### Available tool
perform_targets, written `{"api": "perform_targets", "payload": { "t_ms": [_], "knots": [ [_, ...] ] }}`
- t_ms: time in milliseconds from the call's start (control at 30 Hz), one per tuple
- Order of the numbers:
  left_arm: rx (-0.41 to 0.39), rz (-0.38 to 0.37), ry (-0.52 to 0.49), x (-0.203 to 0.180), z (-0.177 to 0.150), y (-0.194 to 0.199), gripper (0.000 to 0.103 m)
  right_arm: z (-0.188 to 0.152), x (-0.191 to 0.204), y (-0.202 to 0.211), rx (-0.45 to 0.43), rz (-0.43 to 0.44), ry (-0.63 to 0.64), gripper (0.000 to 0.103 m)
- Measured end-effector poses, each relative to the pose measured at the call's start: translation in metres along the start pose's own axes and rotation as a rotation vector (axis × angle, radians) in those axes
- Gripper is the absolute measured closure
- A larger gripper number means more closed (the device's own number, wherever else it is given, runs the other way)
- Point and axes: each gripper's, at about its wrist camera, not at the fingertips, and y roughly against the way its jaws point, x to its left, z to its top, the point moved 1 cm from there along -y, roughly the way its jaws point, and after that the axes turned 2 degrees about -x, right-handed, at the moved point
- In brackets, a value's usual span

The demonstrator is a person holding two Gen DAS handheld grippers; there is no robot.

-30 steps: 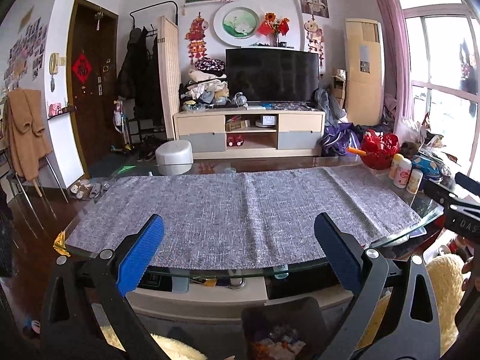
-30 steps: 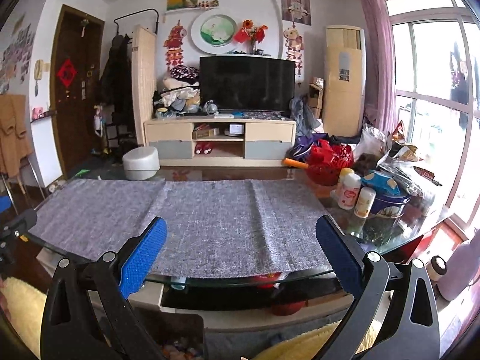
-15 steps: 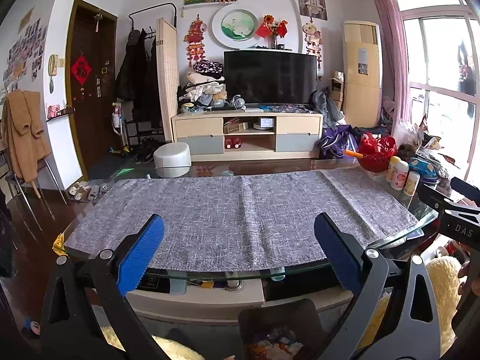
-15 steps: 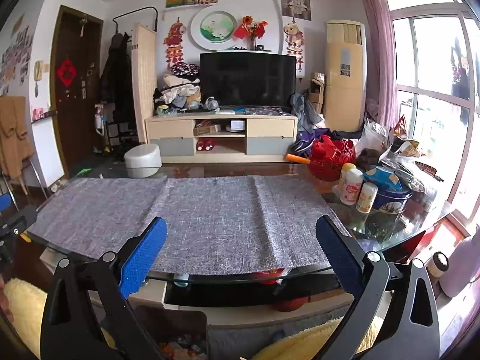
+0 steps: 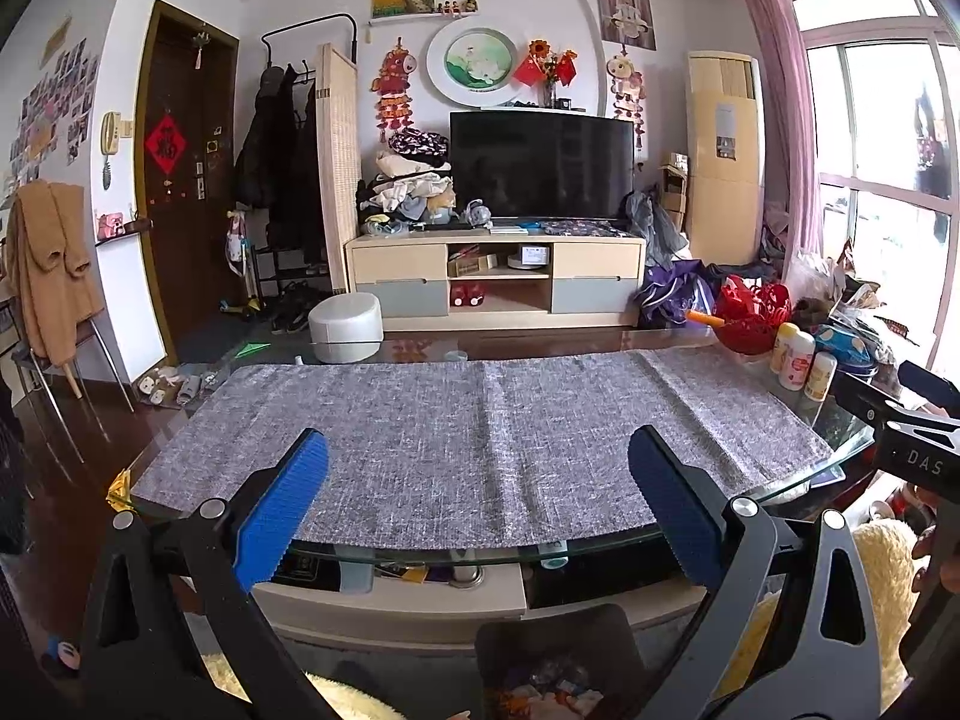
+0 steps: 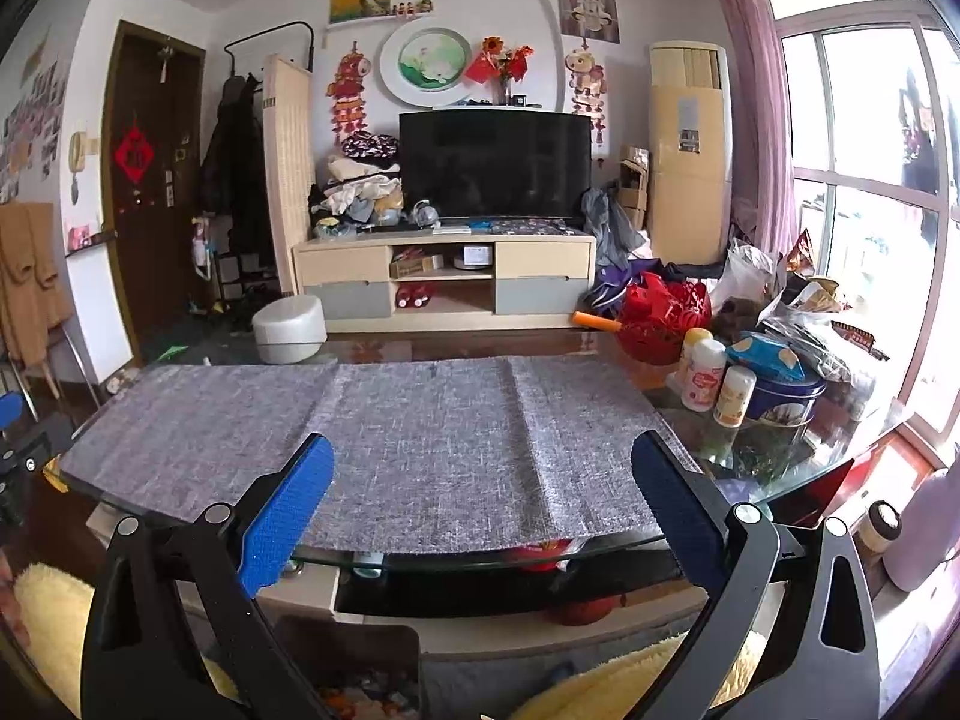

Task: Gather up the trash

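Observation:
My left gripper [image 5: 480, 510] is open and empty, held above the near edge of a glass coffee table [image 5: 420, 555] covered by a grey cloth [image 5: 468, 432]. My right gripper [image 6: 483, 510] is also open and empty, over the same near edge further right. A dark bin [image 5: 558, 660] with wrappers inside stands on the floor below the table's front; it also shows in the right wrist view [image 6: 354, 666]. The right gripper's body shows at the right edge of the left wrist view [image 5: 906, 438]. I see no loose trash on the cloth.
Bottles [image 6: 708, 372], a blue tin [image 6: 780, 402], a red basket [image 6: 660, 318] and snack bags [image 6: 804, 312] crowd the table's right end. A yellow scrap [image 5: 120, 489] sits at the table's left corner. A TV stand [image 5: 498, 276] is behind. Yellow fluffy cushions [image 6: 48, 618] lie below.
Both grippers have risen and pulled back a little, so the table sits lower in both views. Both stay open and empty.

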Motion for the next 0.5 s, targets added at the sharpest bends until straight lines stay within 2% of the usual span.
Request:
{"api": "perform_targets", "payload": {
  "t_ms": [500],
  "knots": [
    [-0.003, 0.001, 0.007, -0.0055, 0.005, 0.0028, 0.008, 0.0045, 0.0005, 0.004, -0.004, 0.015, -0.033, 0.003]
  ]
}}
